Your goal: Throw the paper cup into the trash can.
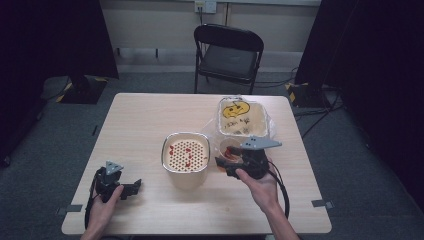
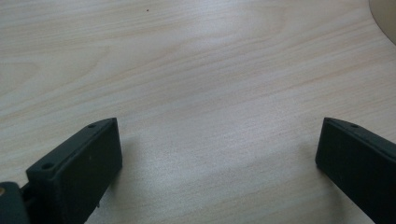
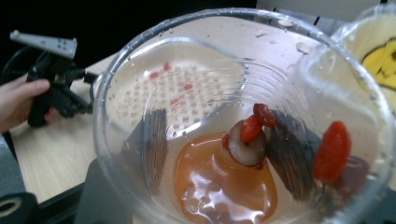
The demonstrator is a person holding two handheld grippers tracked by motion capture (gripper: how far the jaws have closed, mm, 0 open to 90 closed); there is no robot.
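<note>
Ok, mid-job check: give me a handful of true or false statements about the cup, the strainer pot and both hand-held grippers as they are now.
1. The right hand-held gripper is shut on the clear plastic cup. True.
2. The cup is empty. False: it holds orange-brown liquid and red berries.
3. The left hand-held gripper is open over bare tabletop. True.
4. The strainer pot stands on the folding chair. False: it stands on the table, between the grippers.
5. The bag-lined container lies behind the cup. True.
</note>
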